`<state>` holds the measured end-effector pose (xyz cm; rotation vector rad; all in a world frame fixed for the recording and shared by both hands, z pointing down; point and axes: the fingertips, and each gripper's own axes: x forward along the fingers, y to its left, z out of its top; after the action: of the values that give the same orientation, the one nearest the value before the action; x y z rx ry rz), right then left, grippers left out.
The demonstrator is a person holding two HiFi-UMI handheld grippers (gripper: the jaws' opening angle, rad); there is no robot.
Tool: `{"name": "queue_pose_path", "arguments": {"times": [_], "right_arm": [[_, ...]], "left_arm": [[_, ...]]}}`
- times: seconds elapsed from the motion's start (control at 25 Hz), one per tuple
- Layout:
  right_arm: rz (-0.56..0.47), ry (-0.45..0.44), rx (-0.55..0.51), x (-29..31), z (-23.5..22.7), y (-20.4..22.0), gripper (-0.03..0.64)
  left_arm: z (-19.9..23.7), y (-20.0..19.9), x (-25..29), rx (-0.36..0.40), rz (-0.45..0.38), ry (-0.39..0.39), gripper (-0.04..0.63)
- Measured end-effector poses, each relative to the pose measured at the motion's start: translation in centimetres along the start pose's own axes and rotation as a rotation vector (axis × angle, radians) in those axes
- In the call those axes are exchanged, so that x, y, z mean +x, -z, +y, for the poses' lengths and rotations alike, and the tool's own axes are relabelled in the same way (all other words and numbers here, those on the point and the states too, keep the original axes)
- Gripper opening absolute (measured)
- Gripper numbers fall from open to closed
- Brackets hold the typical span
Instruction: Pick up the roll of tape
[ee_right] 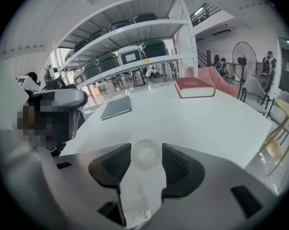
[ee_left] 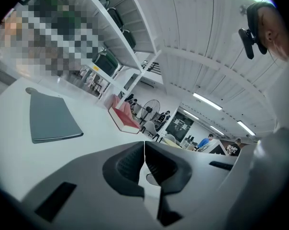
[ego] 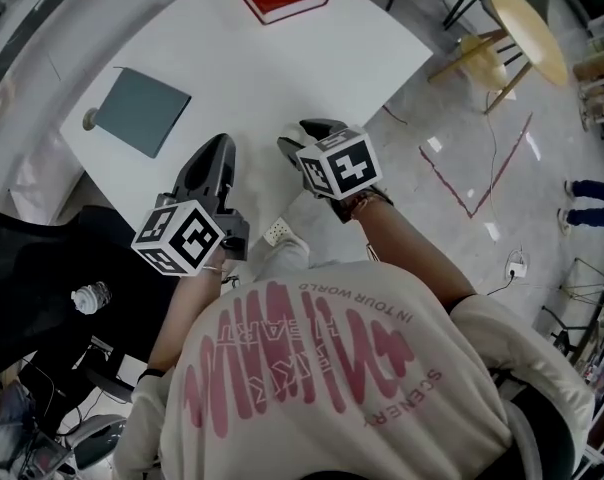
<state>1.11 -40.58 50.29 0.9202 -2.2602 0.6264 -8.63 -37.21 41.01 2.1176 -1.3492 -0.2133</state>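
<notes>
Roll of tape [ee_right: 147, 152]: clear ring, pinched between both pads of the right tongs [ee_right: 147, 158], over the near part of the white desk [ee_right: 197, 123].
Right tongs: partly apart, gripping the roll of tape.
Left tongs [ee_left: 144, 153]: closed together, nothing between them.
Desk: carries red book [ee_right: 194, 87] and grey notebook [ee_right: 116, 107], well apart.

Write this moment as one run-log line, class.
left gripper: shut, empty | right gripper: shut on clear round tape roll
</notes>
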Motion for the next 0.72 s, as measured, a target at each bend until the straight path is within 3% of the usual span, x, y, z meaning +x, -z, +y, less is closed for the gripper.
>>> {"name": "queue_pose_path", "arguments": {"times": [0.24,0.72], "right_arm": [[-0.072,-0.002,0.091,-3.9,1.3,-1.0,0.218],[-0.225,0.024,0.095,-11.3,4.3,-2.4,0.218]], "left_arm": [[-2.2,-0.1,-1.9,0.015,0.002,0.045,0.025],[-6.9,-0.6,-5.7,0.051,-0.001,0.117,0.025]]}}
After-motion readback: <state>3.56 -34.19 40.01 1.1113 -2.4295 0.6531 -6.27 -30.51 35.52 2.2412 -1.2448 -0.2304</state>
